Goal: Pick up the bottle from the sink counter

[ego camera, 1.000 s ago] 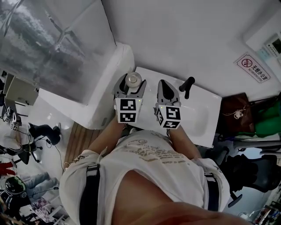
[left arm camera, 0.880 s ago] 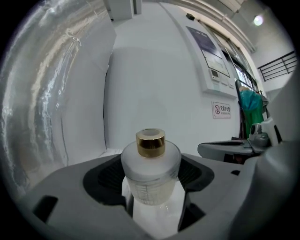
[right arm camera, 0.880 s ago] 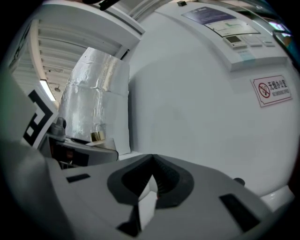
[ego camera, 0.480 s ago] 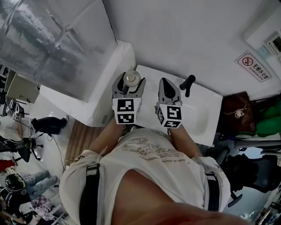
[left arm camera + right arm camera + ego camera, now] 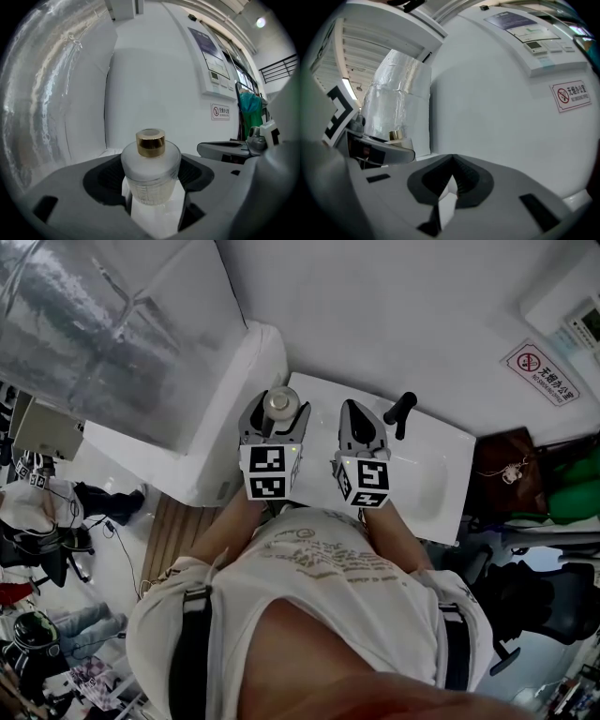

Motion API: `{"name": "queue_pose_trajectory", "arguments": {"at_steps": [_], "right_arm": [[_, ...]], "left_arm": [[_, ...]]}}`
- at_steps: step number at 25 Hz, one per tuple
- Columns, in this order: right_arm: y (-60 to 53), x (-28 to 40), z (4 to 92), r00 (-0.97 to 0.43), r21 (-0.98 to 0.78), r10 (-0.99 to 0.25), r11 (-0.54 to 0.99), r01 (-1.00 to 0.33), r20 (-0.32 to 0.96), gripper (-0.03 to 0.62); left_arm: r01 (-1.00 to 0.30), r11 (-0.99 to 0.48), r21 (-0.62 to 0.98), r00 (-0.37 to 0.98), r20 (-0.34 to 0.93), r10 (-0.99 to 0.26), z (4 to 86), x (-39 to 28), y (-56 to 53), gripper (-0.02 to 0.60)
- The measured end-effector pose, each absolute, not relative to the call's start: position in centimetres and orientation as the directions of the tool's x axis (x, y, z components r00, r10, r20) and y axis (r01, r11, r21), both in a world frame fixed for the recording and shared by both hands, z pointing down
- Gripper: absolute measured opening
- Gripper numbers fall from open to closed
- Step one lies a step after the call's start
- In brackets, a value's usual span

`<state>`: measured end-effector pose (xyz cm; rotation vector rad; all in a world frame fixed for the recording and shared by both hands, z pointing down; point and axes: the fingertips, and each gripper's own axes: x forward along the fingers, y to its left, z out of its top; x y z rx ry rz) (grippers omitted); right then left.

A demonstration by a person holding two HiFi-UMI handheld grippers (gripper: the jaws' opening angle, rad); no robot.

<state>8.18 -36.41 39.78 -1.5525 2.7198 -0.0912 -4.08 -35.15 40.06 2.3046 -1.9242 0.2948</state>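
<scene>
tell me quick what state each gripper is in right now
Left gripper: closed on the bottle.
Right gripper: closed, nothing between its jaws.

The bottle (image 5: 151, 171) was small and round-shouldered, of frosted pale glass with a short gold cap and a faint ribbed pattern low on its body. It stood upright, gripped at its sides between the jaws of the left hand-held gripper (image 5: 277, 418), over the white counter's (image 5: 422, 460) left end
</scene>
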Motion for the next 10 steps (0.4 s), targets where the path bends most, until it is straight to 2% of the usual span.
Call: {"name": "queue_pose_trajectory", "arguments": {"at_steps": [10], "right_arm": [[-36.24, 8.2, 39.99, -0.504, -0.066, -0.863, 0.501, -0.863, 0.029, 0.023]], "left_arm": [[-0.972, -0.232, 0.034, 0.233, 0.225, -0.946, 40.19, -3.4, -35.16, 0.348]]}}
